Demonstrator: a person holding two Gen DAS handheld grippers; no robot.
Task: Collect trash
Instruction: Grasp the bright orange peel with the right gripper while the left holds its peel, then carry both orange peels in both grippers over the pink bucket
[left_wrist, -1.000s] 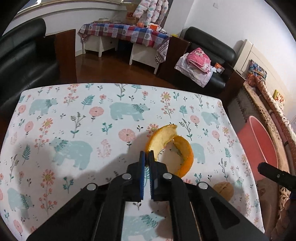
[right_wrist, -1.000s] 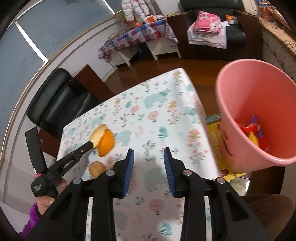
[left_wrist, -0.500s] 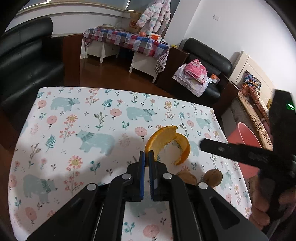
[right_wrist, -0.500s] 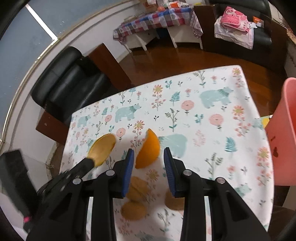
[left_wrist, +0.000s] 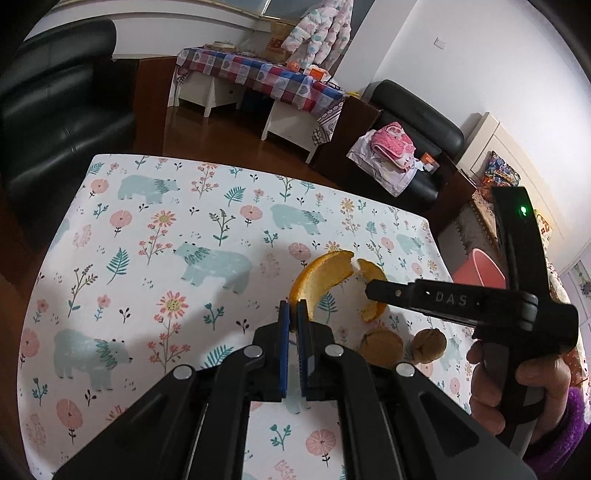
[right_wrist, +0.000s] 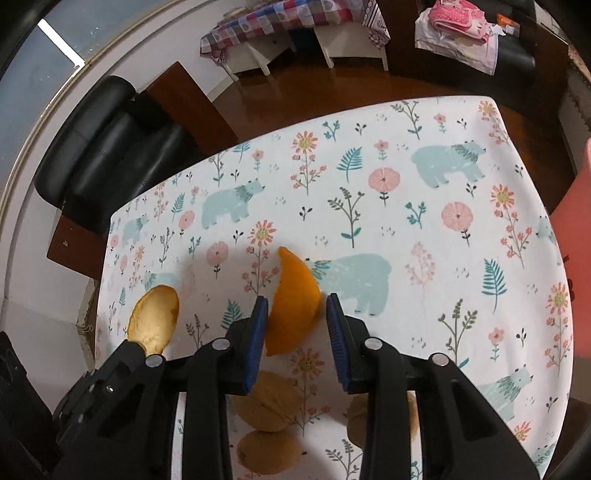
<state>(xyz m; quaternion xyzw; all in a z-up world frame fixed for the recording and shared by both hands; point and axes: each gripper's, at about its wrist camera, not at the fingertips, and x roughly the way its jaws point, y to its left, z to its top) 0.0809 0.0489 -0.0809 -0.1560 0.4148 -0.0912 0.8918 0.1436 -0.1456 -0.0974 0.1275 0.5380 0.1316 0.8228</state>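
Note:
Two pieces of orange peel are over the bear-and-flower tablecloth (left_wrist: 155, 258). My left gripper (left_wrist: 291, 314) is shut on the edge of one curved piece (left_wrist: 325, 273), held a little above the cloth; in the right wrist view this piece (right_wrist: 153, 321) shows its pale inside. The other peel piece (right_wrist: 293, 299) lies on the cloth between the blue pads of my right gripper (right_wrist: 295, 306), whose jaws are closing; the left pad is at the peel, the right pad a small gap away. From the left wrist view the right gripper (left_wrist: 369, 290) reaches in from the right at that piece (left_wrist: 373, 299).
Three walnuts lie near the table's front edge, below the right gripper (right_wrist: 266, 402) (right_wrist: 267, 456) (right_wrist: 369, 421). A pink bin (left_wrist: 478, 267) stands off the table's right edge. A black armchair (right_wrist: 92, 155) stands at the far left.
My right gripper swung from beside the pink bin to over the table, came down around the second peel piece, and its jaws narrowed. The left gripper drew its piece apart from the other.

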